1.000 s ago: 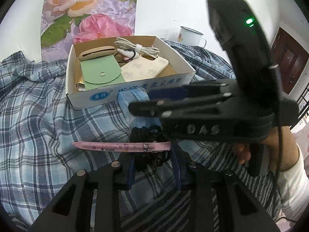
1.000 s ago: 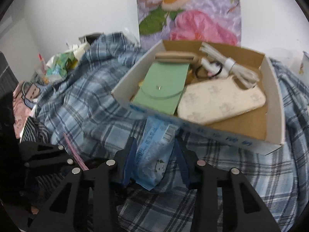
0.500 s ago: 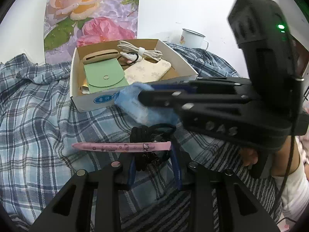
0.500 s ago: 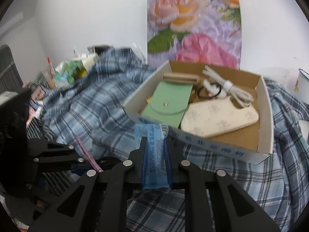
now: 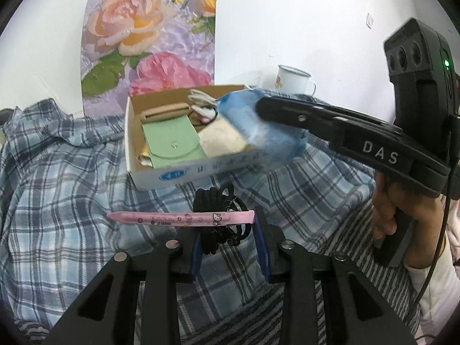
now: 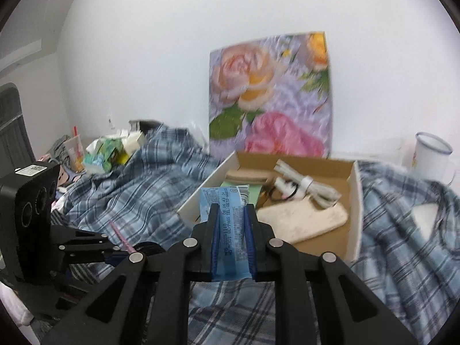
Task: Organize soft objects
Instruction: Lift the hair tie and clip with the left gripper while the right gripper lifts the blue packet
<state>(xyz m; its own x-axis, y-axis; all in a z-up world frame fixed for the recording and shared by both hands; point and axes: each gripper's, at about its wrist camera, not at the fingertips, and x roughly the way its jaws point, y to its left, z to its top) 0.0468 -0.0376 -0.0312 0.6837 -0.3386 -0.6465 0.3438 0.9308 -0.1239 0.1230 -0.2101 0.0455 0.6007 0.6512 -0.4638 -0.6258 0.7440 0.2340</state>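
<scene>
My right gripper point(image 6: 232, 215) is shut on a blue tissue packet point(image 6: 230, 224) and holds it in the air at the near edge of the cardboard box point(image 6: 355, 215); the packet point(image 5: 258, 126) also shows in the left wrist view over the box point(image 5: 178, 172). The box holds a green pouch point(image 5: 169, 143), a cream pouch point(image 6: 302, 221), a tan case point(image 5: 164, 113) and a white cable point(image 6: 304, 185). My left gripper point(image 5: 230, 238) is open, its fingers on either side of black hair ties point(image 5: 218, 201) under a pink pen point(image 5: 181, 218) on the plaid cloth.
A plaid blue cloth point(image 5: 57, 187) covers the surface. A floral board point(image 5: 149, 43) leans on the wall behind the box. A white enamel mug point(image 6: 431, 155) stands at the back right. Clutter point(image 6: 109, 152) lies at the far left.
My right gripper closed on the blue packet, lifted it off the cloth and carried it up to the box's near edge. My left gripper stayed around the hair ties.
</scene>
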